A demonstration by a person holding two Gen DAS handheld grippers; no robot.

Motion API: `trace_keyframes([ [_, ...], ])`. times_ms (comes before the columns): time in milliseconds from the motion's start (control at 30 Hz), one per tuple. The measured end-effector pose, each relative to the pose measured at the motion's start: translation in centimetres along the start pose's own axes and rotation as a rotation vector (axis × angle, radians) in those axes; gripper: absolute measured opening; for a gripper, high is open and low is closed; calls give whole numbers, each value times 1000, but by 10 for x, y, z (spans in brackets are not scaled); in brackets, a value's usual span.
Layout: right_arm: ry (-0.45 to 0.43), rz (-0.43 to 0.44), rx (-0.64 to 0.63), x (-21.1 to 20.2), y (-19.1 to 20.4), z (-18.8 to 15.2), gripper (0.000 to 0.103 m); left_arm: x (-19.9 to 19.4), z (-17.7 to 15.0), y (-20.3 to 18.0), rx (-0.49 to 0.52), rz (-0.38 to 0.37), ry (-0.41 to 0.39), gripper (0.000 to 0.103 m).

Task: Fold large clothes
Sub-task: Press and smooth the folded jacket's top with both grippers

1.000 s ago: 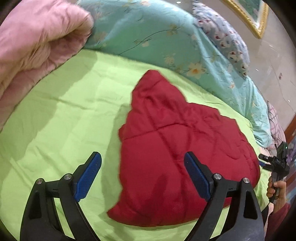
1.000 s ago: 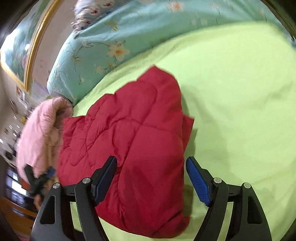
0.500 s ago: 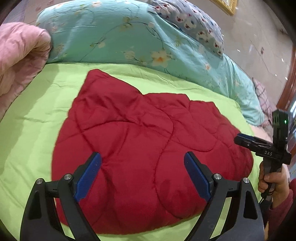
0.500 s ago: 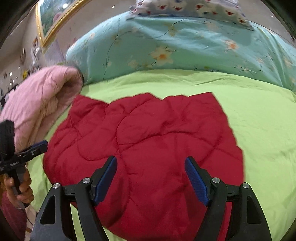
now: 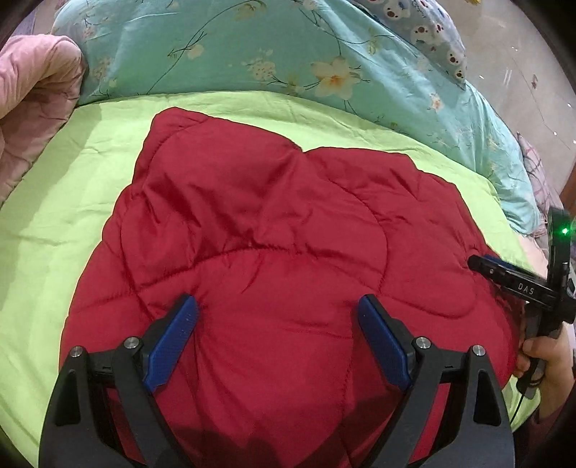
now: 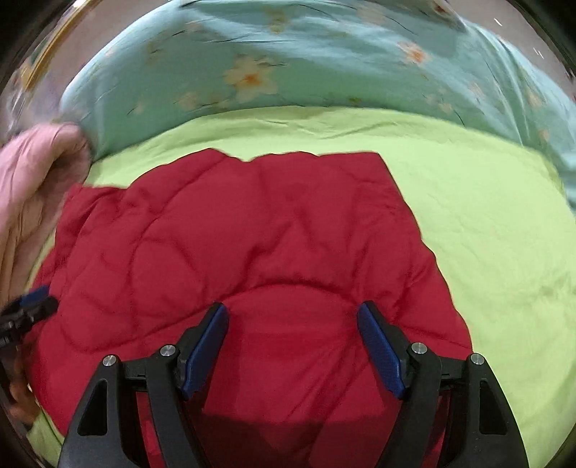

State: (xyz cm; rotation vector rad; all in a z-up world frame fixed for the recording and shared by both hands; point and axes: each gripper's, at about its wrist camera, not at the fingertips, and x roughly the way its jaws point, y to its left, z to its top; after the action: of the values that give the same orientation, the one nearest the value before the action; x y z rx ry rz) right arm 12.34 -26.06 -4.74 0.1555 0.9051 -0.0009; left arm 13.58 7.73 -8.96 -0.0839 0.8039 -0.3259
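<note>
Left wrist view: the left gripper [image 5: 277,320] hangs over the near part of a red quilted jacket [image 5: 280,230], its jaws spread wide with nothing between the pads. The jacket lies fairly flat on the lime-green sheet [image 5: 64,201] of a bed, puffy and slippery-looking. To fold it well, I would bring these jaws down onto the near hem and pinch through the padding at a seam, so the shiny shell does not slide out. At the right edge of this view the right gripper [image 5: 504,273], held in a hand [image 5: 547,360], reaches toward the jacket's right side.

Right wrist view: the picture is somewhat motion-blurred. The right gripper [image 6: 291,324] is also above the jacket [image 6: 252,234], its jaws closing a little but with no cloth caught between them yet. Both grips should probably land on the same edge, well apart, so the fold lifts evenly. The left gripper [image 6: 28,306] shows at the left border.

The surface is soft bedding, so a firm downward press will sink. Behind the jacket lies a teal floral duvet [image 5: 252,54], a pink quilt [image 5: 32,97] is bunched at the left, and a bear-print pillow [image 5: 432,25] sits farther back; a gilt picture frame [image 6: 50,54] is just visible, blurred.
</note>
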Motion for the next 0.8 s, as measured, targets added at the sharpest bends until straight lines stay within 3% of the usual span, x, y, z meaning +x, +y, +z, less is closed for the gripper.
trace_keyframes([
  [600,-27,4,70,3,-16,-6,75,13,-1,1,4,31,6,92],
  [700,-63,-20,62,-23,-7,-4,74,13,1,0,10,36,16,92],
  [800,-81,16,54,-52,2,-11,76,12,0,-1,13,41,16,92],
])
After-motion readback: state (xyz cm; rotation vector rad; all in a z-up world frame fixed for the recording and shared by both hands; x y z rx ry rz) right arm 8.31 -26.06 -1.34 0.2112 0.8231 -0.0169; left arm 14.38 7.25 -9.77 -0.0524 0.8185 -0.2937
